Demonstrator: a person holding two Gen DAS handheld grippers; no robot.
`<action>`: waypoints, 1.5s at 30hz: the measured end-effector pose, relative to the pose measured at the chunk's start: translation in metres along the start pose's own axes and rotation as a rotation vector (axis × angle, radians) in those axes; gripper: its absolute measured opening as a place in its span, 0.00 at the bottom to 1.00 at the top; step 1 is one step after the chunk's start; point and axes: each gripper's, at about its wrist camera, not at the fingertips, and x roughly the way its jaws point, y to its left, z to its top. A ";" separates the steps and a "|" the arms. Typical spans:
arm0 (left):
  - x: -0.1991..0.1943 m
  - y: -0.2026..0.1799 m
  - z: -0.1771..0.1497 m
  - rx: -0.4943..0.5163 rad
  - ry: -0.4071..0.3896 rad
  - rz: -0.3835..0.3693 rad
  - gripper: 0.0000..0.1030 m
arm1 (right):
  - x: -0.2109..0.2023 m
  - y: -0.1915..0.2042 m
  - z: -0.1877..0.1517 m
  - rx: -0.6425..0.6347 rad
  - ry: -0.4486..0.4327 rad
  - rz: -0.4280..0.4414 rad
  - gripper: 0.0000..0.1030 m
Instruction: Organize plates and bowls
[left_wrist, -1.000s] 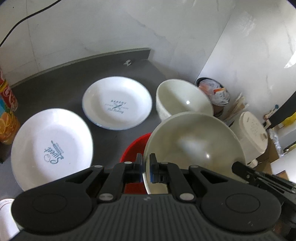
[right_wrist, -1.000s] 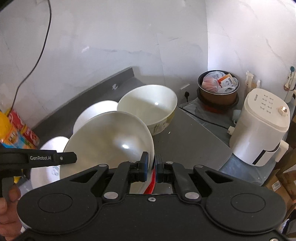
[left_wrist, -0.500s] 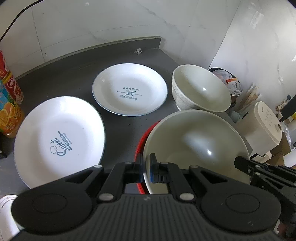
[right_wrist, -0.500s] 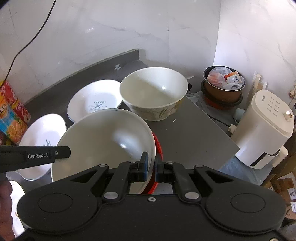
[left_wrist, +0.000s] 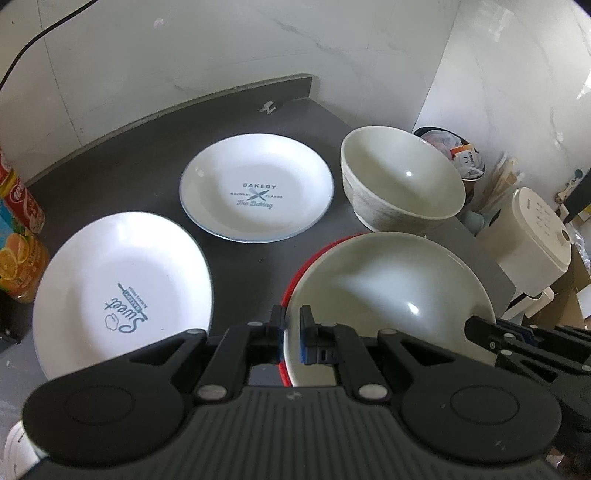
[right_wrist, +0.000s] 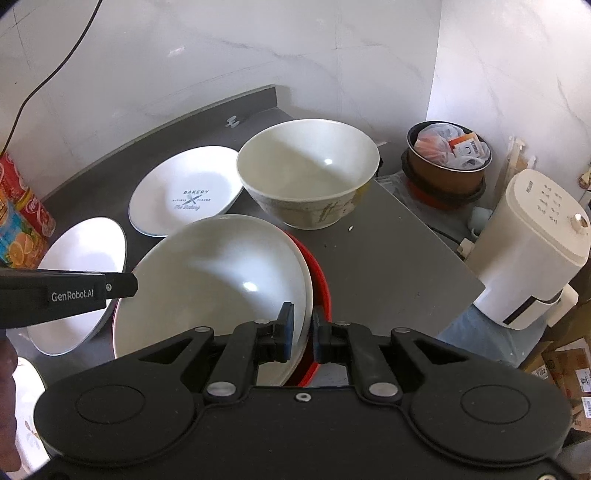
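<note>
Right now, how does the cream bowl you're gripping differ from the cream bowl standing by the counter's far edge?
The gripped cream bowl sits tilted inside a red bowl; the far cream bowl stands upright, alone on the grey counter. The left gripper and right gripper each pinch the gripped bowl's rim; the far one is untouched. It shows a faded outer pattern. Both have glossy cream interiors.

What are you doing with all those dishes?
A person is tidying dishes with two handheld grippers. The left gripper and the right gripper are both clamped on the rim of a big cream bowl, one on each side. A red dish shows under it. Nearby on the dark counter sit another cream bowl and two white plates, Bakery and Sweet.
</note>
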 end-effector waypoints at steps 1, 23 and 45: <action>0.000 0.000 0.002 0.003 0.007 -0.004 0.10 | -0.002 0.000 0.001 -0.002 -0.005 -0.011 0.17; -0.001 -0.015 0.071 -0.011 -0.074 -0.036 0.58 | -0.005 -0.059 0.056 0.174 -0.112 0.043 0.49; 0.095 -0.045 0.121 -0.140 0.025 -0.008 0.47 | 0.098 -0.115 0.101 0.199 0.050 0.201 0.34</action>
